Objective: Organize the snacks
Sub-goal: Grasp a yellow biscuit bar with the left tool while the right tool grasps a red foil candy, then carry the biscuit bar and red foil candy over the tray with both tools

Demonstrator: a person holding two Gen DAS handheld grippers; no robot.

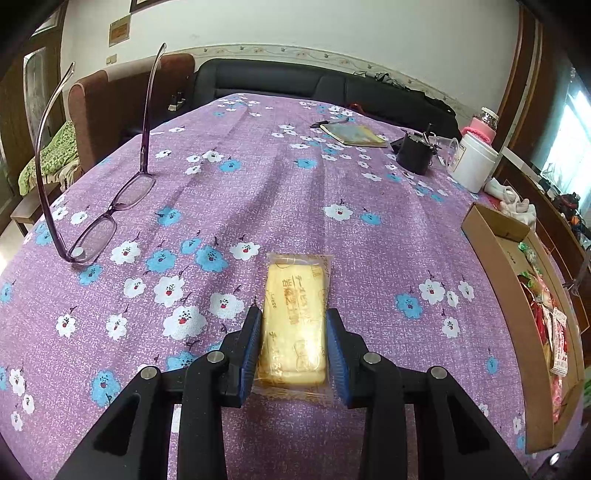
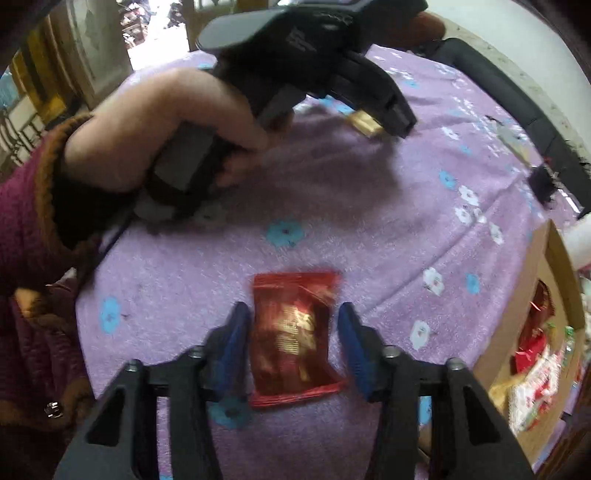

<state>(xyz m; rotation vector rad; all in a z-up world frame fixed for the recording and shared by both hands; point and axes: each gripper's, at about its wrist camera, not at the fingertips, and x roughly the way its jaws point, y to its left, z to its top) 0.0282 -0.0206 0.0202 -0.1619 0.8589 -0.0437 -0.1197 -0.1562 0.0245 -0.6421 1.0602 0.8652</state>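
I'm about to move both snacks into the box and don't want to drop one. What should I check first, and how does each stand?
1. Left gripper jaws pressing the yellow biscuit pack: ok.
2. Right gripper jaws closed on the red snack packet: not ok, gaps show on both sides.
3. Red packet centred between the jaws: ok.
4. Cardboard box has free room: cannot tell.
5. Glasses clear of the path: ok.

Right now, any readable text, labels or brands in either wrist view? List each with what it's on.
"Cheese": faint, on the yellow snack pack wrapper; its larger orange characters are not legible.
Red snack pack: gold print, blurred, unreadable.
Packets in the cardboard box: print too small to read.
Wall plaque: unreadable.
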